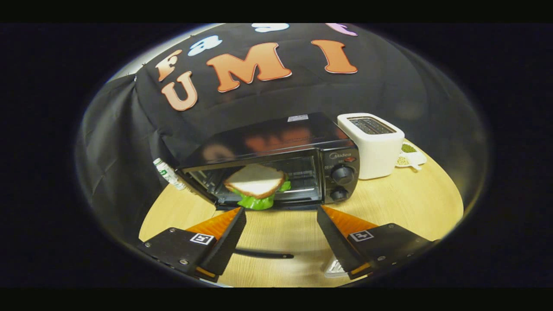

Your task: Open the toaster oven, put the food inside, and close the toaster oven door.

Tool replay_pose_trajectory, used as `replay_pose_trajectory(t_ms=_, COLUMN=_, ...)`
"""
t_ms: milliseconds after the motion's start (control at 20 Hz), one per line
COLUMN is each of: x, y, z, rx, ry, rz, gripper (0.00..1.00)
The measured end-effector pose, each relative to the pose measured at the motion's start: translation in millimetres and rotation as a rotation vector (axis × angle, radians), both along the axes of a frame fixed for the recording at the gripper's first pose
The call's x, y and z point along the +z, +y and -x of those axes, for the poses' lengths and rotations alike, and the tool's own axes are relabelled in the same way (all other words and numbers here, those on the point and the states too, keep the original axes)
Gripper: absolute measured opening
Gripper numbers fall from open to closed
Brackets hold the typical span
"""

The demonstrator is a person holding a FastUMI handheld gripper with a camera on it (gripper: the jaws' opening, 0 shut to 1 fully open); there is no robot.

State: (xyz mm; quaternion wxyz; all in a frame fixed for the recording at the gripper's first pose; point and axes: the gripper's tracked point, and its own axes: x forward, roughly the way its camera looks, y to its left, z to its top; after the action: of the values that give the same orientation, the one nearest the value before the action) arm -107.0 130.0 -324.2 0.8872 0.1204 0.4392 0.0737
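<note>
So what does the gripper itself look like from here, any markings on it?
The gripper has two wedge-shaped fingers that taper to points, spread wide apart with nothing between them. Each finger sits on a dark, flat block with small screws, and each block carries a small square black-and-white marker on top. No cables are visible on it.

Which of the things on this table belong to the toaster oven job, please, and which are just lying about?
Job: black toaster oven, door open; toy sandwich with green lettuce, in its mouth; gripper, fingers open, empty.
Lying about: white pop-up toaster; small white dish; white bottle beside the oven.
</note>
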Motion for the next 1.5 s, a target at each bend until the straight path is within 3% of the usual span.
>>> replay_pose_trajectory(t_ms=200, x=-6, y=13, z=41, rx=0.102, ry=0.038, rz=0.012, gripper=0.98)
replay_pose_trajectory(t_ms=800, x=-71, y=35, z=125, rx=0.188, ry=0.311, rz=0.032, gripper=0.97)
replay_pose_trajectory(t_ms=1350, x=-109, y=60, z=122, rx=0.235, ry=0.351, rz=0.107, gripper=0.96)
replay_pose_trajectory(t_ms=1500, x=-109, y=65, z=113, rx=0.167, ry=0.377, rz=0.062, gripper=0.96)
